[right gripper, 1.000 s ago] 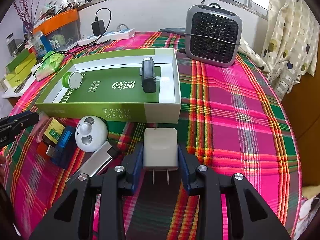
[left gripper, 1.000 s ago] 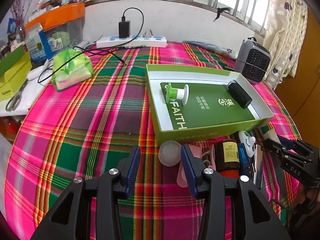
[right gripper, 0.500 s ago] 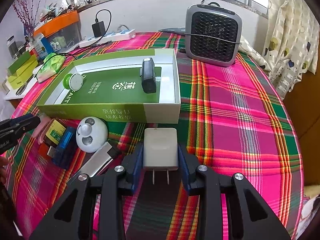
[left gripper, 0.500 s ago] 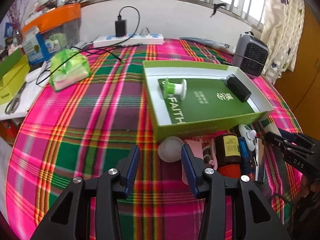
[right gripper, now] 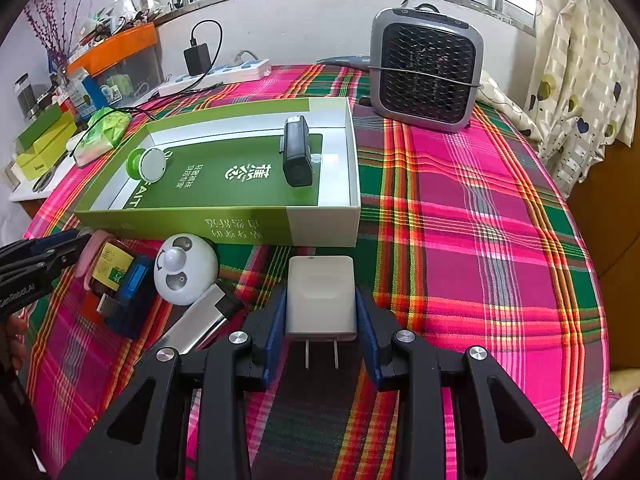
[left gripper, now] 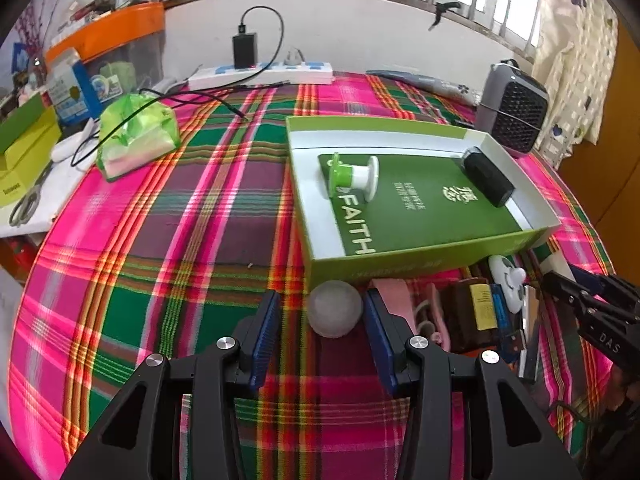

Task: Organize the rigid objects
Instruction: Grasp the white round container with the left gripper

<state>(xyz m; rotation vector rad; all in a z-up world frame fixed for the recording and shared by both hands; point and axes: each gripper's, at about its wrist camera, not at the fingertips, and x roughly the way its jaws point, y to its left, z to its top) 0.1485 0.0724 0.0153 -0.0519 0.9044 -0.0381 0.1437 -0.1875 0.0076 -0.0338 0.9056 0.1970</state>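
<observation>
- The right gripper was cut off at the right edge of the left wrist view; its jaw gap was not visible there.
- The brown bottle was partly hidden behind the pink item and the blue pad.
- The small print on the green box was too small to read.
- The clutter on the orange bin at far left was too small to identify.

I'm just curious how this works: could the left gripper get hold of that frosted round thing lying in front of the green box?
Probably yes. The left gripper is open with the frosted ball already between its fingers; the green box sits just behind, not in the way.
</observation>
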